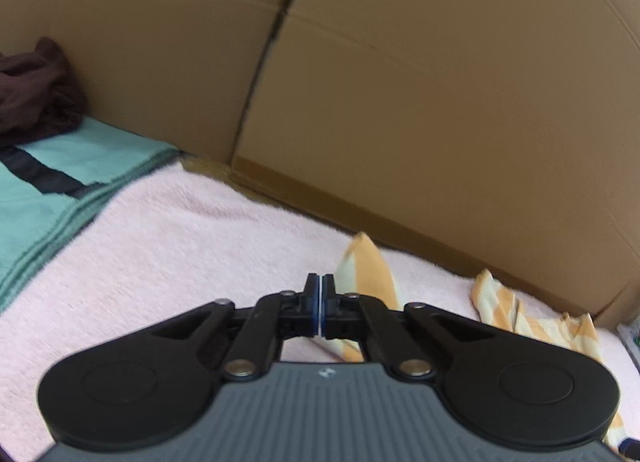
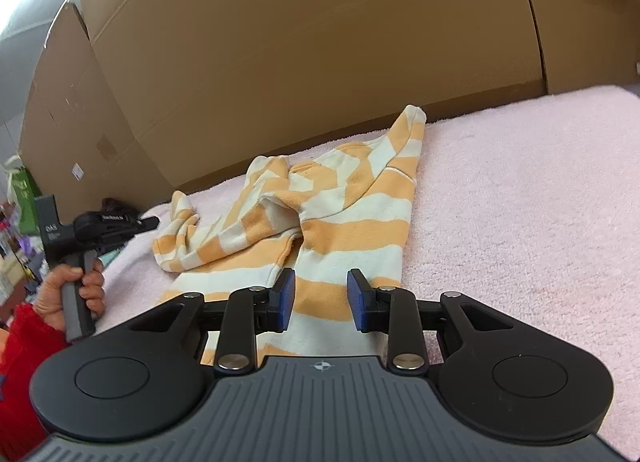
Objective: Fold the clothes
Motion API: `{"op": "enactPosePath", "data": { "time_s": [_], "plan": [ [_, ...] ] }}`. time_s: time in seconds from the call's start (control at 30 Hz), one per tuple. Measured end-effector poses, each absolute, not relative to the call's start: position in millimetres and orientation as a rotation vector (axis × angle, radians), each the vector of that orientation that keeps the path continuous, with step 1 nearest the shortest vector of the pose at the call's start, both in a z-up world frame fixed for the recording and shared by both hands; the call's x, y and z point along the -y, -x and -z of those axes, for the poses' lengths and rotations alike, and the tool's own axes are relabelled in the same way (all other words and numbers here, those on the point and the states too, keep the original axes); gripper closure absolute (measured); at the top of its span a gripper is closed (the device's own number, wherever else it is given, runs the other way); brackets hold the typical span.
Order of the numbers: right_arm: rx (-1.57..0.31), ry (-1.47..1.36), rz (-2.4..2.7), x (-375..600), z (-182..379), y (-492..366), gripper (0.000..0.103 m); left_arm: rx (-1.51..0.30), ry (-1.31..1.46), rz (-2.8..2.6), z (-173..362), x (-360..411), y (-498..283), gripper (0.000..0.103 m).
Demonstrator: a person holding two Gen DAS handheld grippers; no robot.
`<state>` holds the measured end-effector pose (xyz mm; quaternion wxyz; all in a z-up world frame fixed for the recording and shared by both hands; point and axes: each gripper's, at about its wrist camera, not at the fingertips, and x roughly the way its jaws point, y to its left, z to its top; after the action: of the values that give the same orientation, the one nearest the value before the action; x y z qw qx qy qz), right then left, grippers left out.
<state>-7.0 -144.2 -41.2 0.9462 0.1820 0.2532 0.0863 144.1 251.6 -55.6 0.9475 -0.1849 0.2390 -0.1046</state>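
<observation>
An orange-and-cream striped garment (image 2: 320, 214) lies crumpled on the pink fleece cover (image 2: 520, 202), its sleeves bunched toward the left. My right gripper (image 2: 322, 298) hovers over the garment's near end with its blue pads (image 2: 285, 300) apart and pressing on nothing. In the left wrist view, my left gripper (image 1: 321, 302) is shut, pads together, with no cloth seen between them. Parts of the striped garment (image 1: 520, 314) show behind it and to its right. The right wrist view shows the left gripper (image 2: 154, 222) held in a hand (image 2: 72, 286), left of the garment.
Tall cardboard boxes (image 1: 440, 102) wall off the far side of the cover. A folded teal garment (image 1: 48, 190) with a black strap and a dark maroon heap (image 1: 32, 90) lie at the far left. A red sleeve (image 2: 24, 334) is at the lower left.
</observation>
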Motion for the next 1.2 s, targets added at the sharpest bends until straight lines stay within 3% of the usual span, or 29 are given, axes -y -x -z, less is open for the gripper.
{"op": "enactPosePath", "data": {
  "time_s": [0.2, 0.3, 0.4, 0.47, 0.63, 0.67, 0.7, 0.73, 1.0, 1.2],
  "plan": [
    [-0.425, -0.251, -0.451, 69, -10, -16, 0.065, -0.578, 0.54, 0.249, 62, -272, -155, 0.103],
    [-0.396, 0.014, -0.497, 0, -20, -41, 0.056, -0.583, 0.597, 0.259, 64, -278, -155, 0.088],
    [-0.394, 0.26, -0.508, -65, -10, -72, 0.059, -0.593, 0.633, 0.277, 65, -281, -157, 0.083],
    [-0.419, 0.339, -0.522, -93, 1, -93, 0.065, -0.602, 0.663, 0.292, 66, -284, -158, 0.071],
    [-0.449, 0.58, -0.49, -136, 29, -132, 0.067, -0.64, 0.741, 0.341, 68, -291, -162, 0.066],
    [-0.468, 0.587, -0.476, -136, 32, -138, 0.068, -0.651, 0.754, 0.353, 69, -292, -163, 0.065],
    [-0.488, 0.589, -0.463, -135, 34, -145, 0.078, -0.669, 0.763, 0.369, 69, -291, -164, 0.065],
    [-0.51, 0.563, -0.454, -131, 35, -151, 0.096, -0.684, 0.77, 0.383, 70, -291, -165, 0.065],
    [-0.437, 0.297, -0.375, -95, 16, -159, 0.096, -0.734, 0.781, 0.415, 66, -290, -162, 0.065],
    [-0.447, 0.247, -0.362, -95, 17, -167, 0.096, -0.751, 0.917, 0.554, 72, -299, -162, 0.065]
  ]
}}
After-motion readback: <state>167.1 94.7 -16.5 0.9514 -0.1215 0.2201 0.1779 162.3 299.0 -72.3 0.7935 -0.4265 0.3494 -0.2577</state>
